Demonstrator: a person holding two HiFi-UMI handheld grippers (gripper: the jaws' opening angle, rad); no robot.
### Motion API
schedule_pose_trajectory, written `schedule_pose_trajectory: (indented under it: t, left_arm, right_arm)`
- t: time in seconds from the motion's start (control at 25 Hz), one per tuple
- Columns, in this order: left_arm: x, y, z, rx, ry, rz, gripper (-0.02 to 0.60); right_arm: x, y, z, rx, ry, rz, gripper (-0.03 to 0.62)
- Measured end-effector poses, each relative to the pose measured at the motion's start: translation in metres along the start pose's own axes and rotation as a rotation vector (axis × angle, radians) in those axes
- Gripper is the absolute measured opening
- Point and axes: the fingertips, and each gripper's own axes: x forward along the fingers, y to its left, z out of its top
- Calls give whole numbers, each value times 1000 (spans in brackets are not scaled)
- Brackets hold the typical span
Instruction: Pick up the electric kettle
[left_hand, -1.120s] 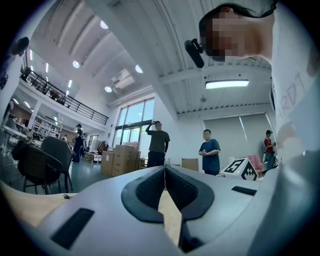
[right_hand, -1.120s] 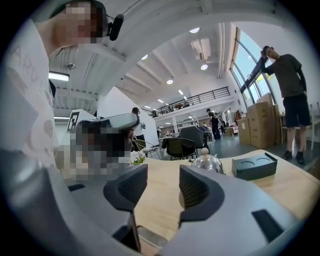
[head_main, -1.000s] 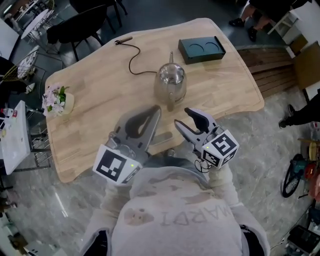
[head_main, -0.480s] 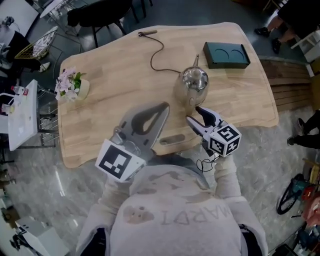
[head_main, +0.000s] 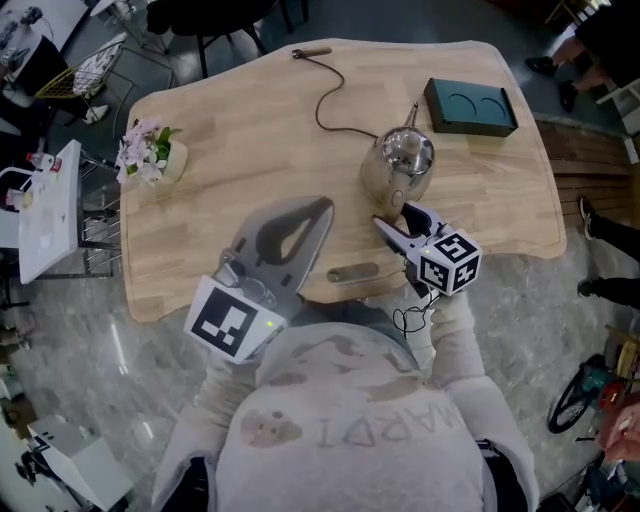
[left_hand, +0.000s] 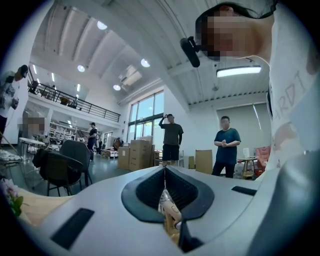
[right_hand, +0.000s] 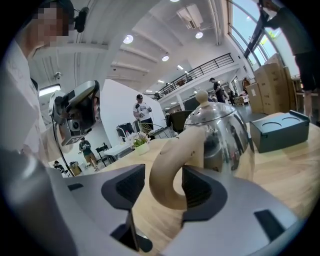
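Wood-topped desk (head_main: 240, 130) fills the head view, with an open hall behind it. The kettle (head_main: 398, 165) stands upright on the desk, right of centre and near the front edge. Its body axis is vertical. The spout points to the far side and the handle (right_hand: 172, 170) faces the person, so the spout-to-handle line runs roughly far to near. That leaves the handle as the natural place to take hold, and the right tool (head_main: 397, 218) is lined up for it: its jaws stand wide open with the handle's loop between them, and the pads do not look to be pressing yet. The left tool (head_main: 322, 207) is closed on nothing and is held level over the near edge, left of the kettle, apparently just kept out of the way. A cord (head_main: 335, 100) runs from near the kettle toward the far edge. A dark box (head_main: 470, 105) lies near on the right, and a flower pot (head_main: 150, 155) sits well apart on the left.
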Motion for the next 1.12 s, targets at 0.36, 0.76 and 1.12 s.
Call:
schedule_pose_trajectory:
  t: [0.36,0.76,1.12]
  left_arm:
    - [2,7,-4,-7,19,1,14]
    - [11,6,-6,-26,30,-17,14]
    - [4,14,-1,-5,-4,-9,14]
  right_arm:
    - [22,6,-4,-11,26,42,212]
    - [41,14,-6,-40,58,94,212]
    - [55,13,-2,-41,40,52,151]
